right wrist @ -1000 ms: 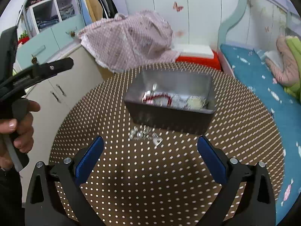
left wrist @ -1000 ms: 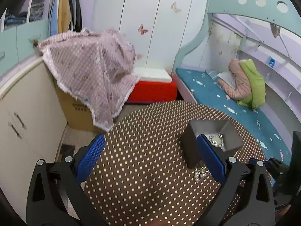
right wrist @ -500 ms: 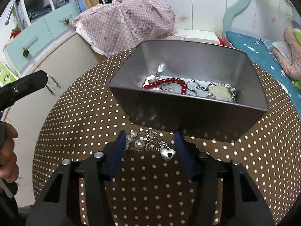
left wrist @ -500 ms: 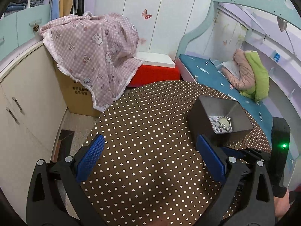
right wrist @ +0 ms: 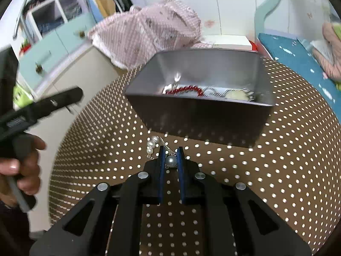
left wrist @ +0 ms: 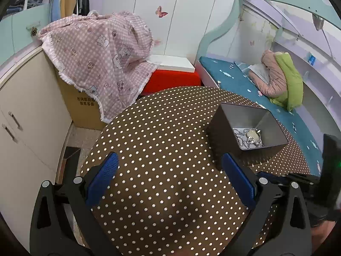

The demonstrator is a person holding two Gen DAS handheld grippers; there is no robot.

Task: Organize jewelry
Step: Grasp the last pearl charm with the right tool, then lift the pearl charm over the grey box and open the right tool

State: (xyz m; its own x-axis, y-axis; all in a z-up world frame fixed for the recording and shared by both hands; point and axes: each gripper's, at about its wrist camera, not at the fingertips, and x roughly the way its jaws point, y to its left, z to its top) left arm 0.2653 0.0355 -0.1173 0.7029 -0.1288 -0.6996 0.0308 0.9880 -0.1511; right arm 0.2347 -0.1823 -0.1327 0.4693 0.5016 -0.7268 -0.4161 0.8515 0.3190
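On the brown polka-dot table (left wrist: 159, 128) stands a grey metal box (right wrist: 202, 119), seen also in the left wrist view (left wrist: 217, 136). It holds a red bead bracelet (right wrist: 185, 89) and a silver chain with a pale pendant (right wrist: 236, 95), which shows again in the left wrist view (left wrist: 249, 137). A pearl bracelet (right wrist: 152, 144) lies on the table just in front of the box. My right gripper (right wrist: 170, 149) is shut on one of its pearls. My left gripper (left wrist: 169, 160) hangs open over bare table, left of the box, with nothing between its fingers.
A person's hand (right wrist: 23, 164) holds the left gripper at the left edge of the right wrist view. Beyond the table are a pink checked cloth (left wrist: 102, 53) over a cardboard box, a cream cabinet (left wrist: 25, 111), a red and white box (left wrist: 172, 76) and a bed (left wrist: 230, 79).
My right gripper came down to the pearl bracelet in front of the box and shut on it. The left gripper sank a little and stayed open.
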